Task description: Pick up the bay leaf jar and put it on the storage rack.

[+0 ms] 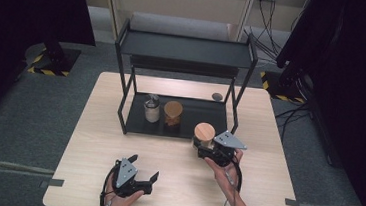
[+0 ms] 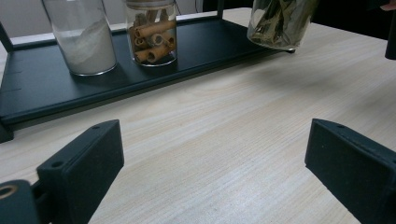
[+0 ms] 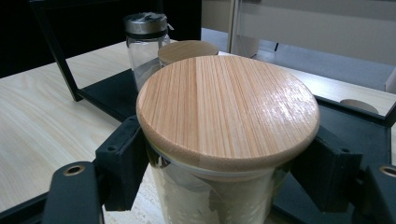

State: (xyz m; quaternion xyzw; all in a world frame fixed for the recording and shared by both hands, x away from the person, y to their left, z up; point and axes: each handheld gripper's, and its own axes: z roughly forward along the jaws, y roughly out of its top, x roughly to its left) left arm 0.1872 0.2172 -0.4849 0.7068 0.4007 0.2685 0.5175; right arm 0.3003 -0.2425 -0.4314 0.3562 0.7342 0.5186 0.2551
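I'm looking down on a pale wood-grain table point(image 1: 117, 142) w/ grey carpet around it, dark curtains at both sides. A black metal rack point(image 1: 186, 48) is standing at the far half; on its bottom shelf are sitting a glass jar of white powder point(image 2: 84, 42) w/ metal cap and a jar of cinnamon sticks point(image 2: 152, 37) w/ wooden lid. My right gripper point(image 1: 207, 148) is clamping a clear glass jar point(image 3: 219, 196), round bamboo lid point(image 3: 229, 105), both jaws pressing its sides just under the lid, at the shelf's front right edge. Left gripper point(image 1: 144, 170) is idling near the table's front, jaws spread wide, nothing betw. them.
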